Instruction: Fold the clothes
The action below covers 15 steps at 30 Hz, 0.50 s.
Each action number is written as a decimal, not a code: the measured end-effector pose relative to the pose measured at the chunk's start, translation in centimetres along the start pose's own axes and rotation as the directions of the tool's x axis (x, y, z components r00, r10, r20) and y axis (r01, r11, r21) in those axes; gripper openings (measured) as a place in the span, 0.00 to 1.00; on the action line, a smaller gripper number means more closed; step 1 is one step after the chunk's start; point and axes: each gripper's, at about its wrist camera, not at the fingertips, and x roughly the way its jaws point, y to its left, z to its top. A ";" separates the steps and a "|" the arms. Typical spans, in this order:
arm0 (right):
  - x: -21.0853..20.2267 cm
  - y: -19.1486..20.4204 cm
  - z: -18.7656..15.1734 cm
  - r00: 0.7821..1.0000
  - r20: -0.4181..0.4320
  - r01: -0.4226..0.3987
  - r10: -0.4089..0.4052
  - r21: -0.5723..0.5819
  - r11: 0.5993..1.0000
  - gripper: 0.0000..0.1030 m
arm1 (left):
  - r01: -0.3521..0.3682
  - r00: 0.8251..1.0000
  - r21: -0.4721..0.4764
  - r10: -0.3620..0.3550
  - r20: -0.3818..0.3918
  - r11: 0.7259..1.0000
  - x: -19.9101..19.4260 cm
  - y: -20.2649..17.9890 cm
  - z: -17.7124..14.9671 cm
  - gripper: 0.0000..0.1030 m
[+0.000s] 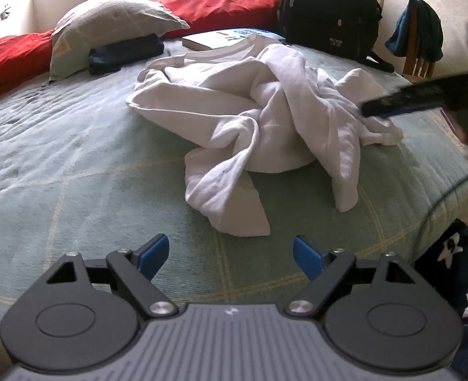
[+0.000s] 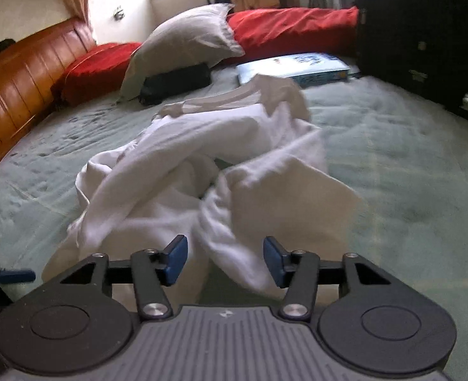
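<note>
One white garment, crumpled in a heap, lies mid-bed on the green bedspread, not folded, sleeves and hems twisted over each other. Two claws in view. Left claw hangs over bare bedspread near the bed's front edge, fingers spread wide, nothing between them, garment ahead of it and apart from the tips. Right claw sits low at the garment's near edge, fingers parted, white cloth lying in the gap between the blue pads but neither pad pressing on it; no grip visible. In the left wrist view the right claw shows as a blurred dark bar reaching in from the right over the garment's right side.

Count of other stuff on the bed: one grey pillow, two red cushions, one long at the far side and one at the left, one dark folded item tucked just under the pillow, one book lying flat just behind the garment, one black backpack standing upright at the far right corner. One wooden headboard along the left side in the right wrist view. One chair beyond the bed with dark clothing draped on it. Star-print fabric at the right edge of the left wrist view.
</note>
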 end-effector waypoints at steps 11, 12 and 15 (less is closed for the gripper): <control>-0.6 -5.7 -5.1 0.992 0.023 0.126 -0.127 0.050 0.991 0.57 | 0.026 0.999 0.056 -0.025 -0.022 0.998 0.9 -2.5 0.1 0.83; -0.2 -5.8 -5.2 0.992 0.032 0.117 -0.118 0.049 0.992 0.57 | 0.023 0.999 0.058 -0.022 -0.024 0.998 0.9 -2.6 0.1 0.83; 0.9 -5.4 -5.0 0.991 0.065 0.117 -0.118 0.020 0.993 0.57 | 0.006 1.000 0.058 -0.004 -0.031 0.998 1.0 -2.7 0.3 0.83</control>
